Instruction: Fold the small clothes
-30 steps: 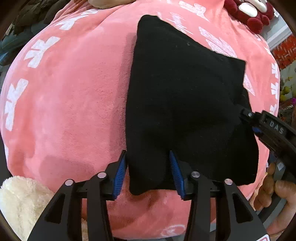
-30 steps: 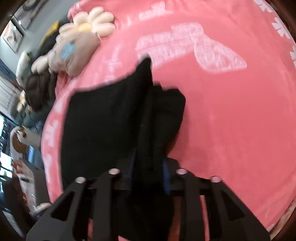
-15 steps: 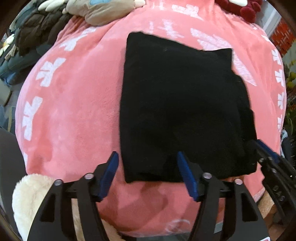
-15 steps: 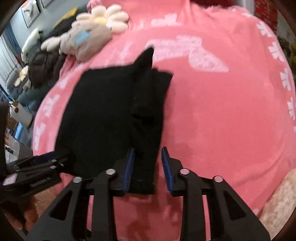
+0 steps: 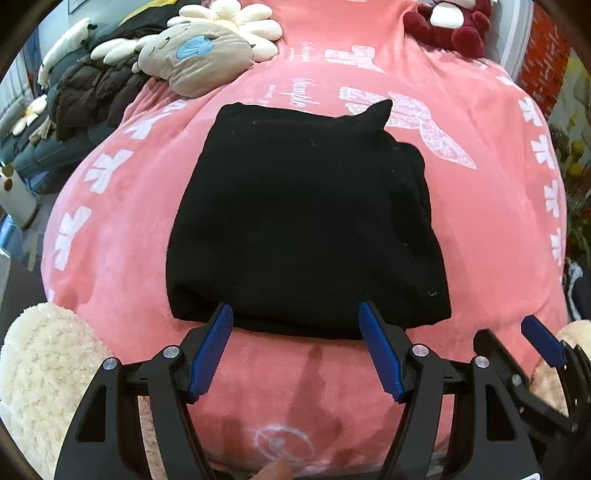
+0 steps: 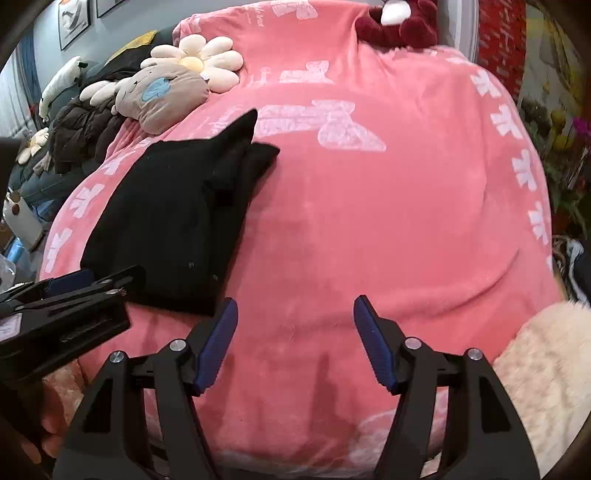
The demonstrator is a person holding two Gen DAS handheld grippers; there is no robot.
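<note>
A black garment [image 5: 303, 221] lies folded on a pink blanket [image 5: 491, 229]. The blanket has white butterflies and white bow shapes on it. The garment is a thick, nearly square stack. One small black corner sticks up at its far edge, and a second folded layer shows along its right side.

The left hand-held gripper [image 5: 295, 347] sits at the near edge of the black garment. Its two blue fingers [image 5: 212, 350] are spread wide apart and hold nothing. The tips are right at the cloth's near edge, but I cannot tell if they touch it.

The right hand-held gripper [image 6: 295, 339] is spread wide too, and it holds nothing. It is over bare pink blanket, just to the right of the garment. In the right wrist view the garment [image 6: 173, 221] is on the left side, and the left hand-held gripper shows at the left edge of that view, beside the garment's near corner.

Far back on the blanket is a tan plush pillow [image 5: 199, 62] with a blue patch, next to a cream flower cushion [image 5: 240, 22]. A dark red plush toy [image 5: 450, 22] sits at the far end. A dark puffy jacket [image 5: 92, 99] lies off to the left. A fluffy cream rug [image 5: 40, 376] shows near the bottom left.
</note>
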